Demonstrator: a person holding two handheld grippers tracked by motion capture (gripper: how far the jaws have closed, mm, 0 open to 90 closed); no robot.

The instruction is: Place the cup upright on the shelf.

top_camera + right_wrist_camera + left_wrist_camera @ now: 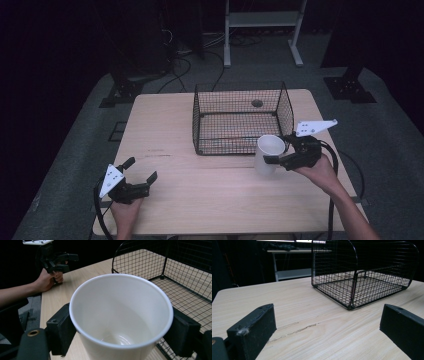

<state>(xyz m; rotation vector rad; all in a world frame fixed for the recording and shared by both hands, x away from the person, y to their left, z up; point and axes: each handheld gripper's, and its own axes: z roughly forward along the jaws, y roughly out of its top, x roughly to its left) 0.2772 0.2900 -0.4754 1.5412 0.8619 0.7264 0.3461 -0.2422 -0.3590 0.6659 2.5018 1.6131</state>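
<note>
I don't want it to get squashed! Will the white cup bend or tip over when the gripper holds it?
The white cup looks thin-walled, probably paper, so a hard squeeze might dent it. It is empty inside, so it is likely light and easy to lift. The right gripper grips it on both sides near the rim, upright beside the wire basket, so tipping seems unlikely.

A lab or test room, dimly lit. A bare wooden table (pixel 165 165) stands on grey carpet (pixel 75 150) (cables (pixel 200 65) trail across the far floor), with black stand bases (pixel 350 87) around it.
</note>
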